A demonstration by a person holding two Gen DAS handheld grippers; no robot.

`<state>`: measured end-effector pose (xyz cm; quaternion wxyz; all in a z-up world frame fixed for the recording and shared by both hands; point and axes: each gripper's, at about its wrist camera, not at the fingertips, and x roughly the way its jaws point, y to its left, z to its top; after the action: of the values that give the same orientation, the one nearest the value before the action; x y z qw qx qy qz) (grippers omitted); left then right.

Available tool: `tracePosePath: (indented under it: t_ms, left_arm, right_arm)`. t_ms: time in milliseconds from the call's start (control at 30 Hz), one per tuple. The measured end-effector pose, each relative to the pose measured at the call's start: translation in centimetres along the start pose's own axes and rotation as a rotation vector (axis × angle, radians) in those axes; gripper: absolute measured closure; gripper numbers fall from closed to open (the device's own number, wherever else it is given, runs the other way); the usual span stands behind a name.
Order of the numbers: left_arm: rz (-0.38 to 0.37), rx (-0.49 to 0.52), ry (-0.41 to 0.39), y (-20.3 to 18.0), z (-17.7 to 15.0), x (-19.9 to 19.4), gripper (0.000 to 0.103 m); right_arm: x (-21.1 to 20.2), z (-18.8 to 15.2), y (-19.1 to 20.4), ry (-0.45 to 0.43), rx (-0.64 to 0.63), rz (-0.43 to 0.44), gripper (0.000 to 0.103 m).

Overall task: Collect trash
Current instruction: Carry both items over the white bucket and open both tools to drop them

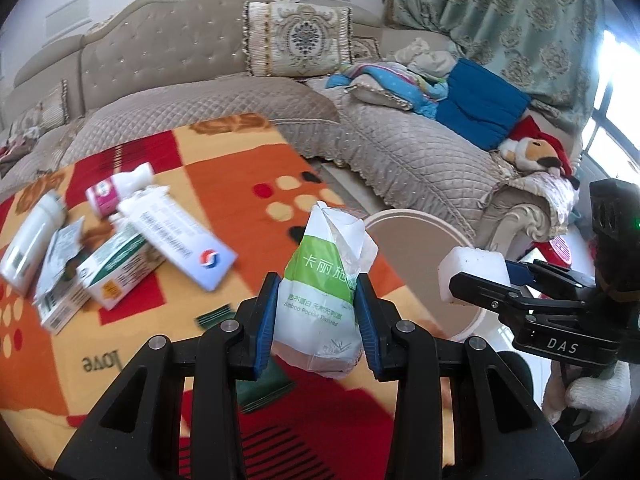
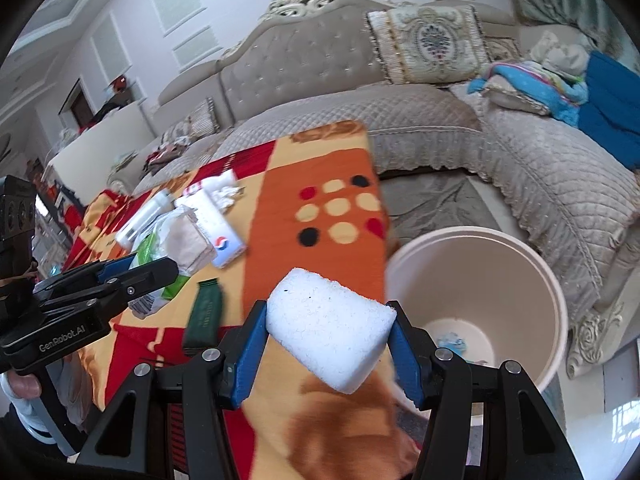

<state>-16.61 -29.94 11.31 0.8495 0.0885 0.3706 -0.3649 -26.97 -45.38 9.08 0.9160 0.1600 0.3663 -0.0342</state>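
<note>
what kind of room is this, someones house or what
Most likely a home living room: a tufted beige sofa with an ornate cushion, patterned curtains by a window, and a low table under a bright blanket strewn with packaging.

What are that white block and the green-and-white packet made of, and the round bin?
The white block looks like foam or sponge: matte, finely pitted, rough-edged. The packet seems thin glossy plastic film, crinkled, with tissues inside by its print. The bin looks like smooth, pale moulded plastic.
</note>
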Motion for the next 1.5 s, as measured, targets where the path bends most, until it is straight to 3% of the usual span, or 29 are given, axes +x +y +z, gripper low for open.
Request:
tracePosePath:
  t_ms: [433,967,1100,1167,1267,1500]
  left_arm:
    - [-0.082,0.063,0.04,-6.4,1.7,4.2,0.068]
    - [-0.142,0.021,0.135,-9.3,2.4,9.7,0.068]
    - [-0.154,0.012,0.141,-9.6,2.3,10.3,0.067]
    - [-0.156,0.005,0.144,-9.7,2.3,10.5,0.062]
    - [-0.152,0.0,0.152,-9.6,2.3,10.7,0.054]
    - [-0.146,-0.005,0.15,-9.2,2.2,10.3,0.053]
  right_arm:
    - [-2.0,-0.3,-6.5,-0.007,0.09,-0.104,0.047]
    - [0.2,-0.4,-11.4,0.03,0.157,-0.176,0.046]
    - [0.8,-0.5,-12.2,0.038,0.168,-0.189,0.043]
    - [1.2,-0.6,-12.5,0.042,0.172,-0.197,0.041]
    - [1.5,-0.6,-12.7,0.042,0.169,-0.218,0.026]
    - [1.8,-0.9,-13.2,0.054,0.195,-0.21,0.025]
